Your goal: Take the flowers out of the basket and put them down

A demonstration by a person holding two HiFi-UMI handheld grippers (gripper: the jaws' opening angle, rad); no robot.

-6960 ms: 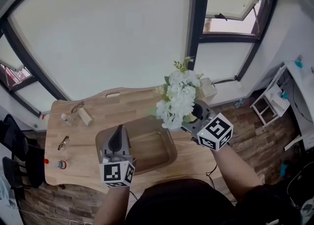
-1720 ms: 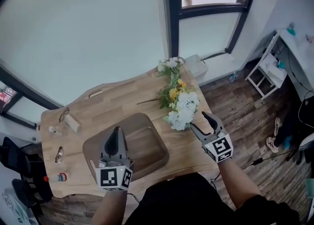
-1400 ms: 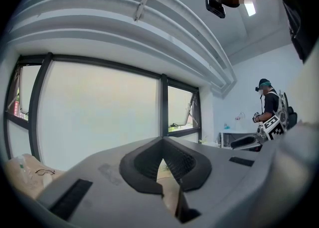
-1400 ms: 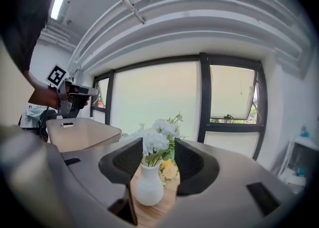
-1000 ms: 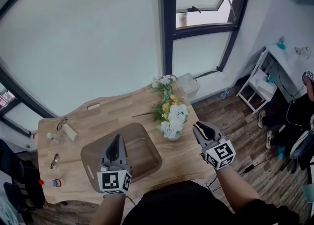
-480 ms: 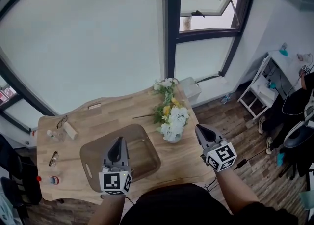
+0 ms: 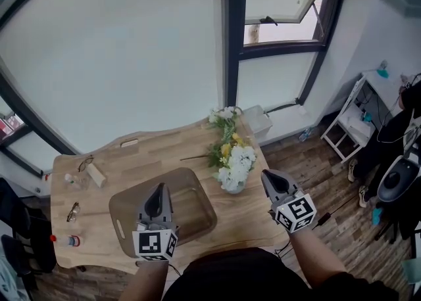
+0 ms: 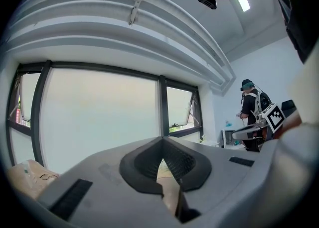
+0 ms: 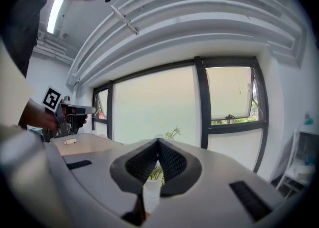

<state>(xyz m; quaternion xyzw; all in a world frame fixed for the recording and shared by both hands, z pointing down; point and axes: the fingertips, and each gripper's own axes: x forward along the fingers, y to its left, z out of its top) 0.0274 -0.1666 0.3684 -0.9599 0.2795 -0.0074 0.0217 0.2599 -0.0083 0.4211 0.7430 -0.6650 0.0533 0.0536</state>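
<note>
From my seat I count two grippers, one basket and one line of flowers; I can't split that line into separate stems. The basket [image 7: 196, 202], a brown tray with a handle slot, sits on the wooden surface [image 7: 148, 152] and shows me only its own floor. The flowers [image 7: 231, 160] are outside it, lying on the surface just right of the basket, near the right edge. Their long axis runs from my side towards the window: a big white head at the near end, yellow blooms in the middle, a smaller white cluster at the far end. My left gripper [image 7: 158, 189] hangs over the basket's near part, jaws closed tip to tip on nothing. My right gripper [image 7: 266, 174] sits just right of the near white head and apart from it, jaws likewise pressed together and holding nothing. Two pairs of glasses [image 7: 84, 160] and one small bottle [image 7: 68, 241] lie at the left.
</note>
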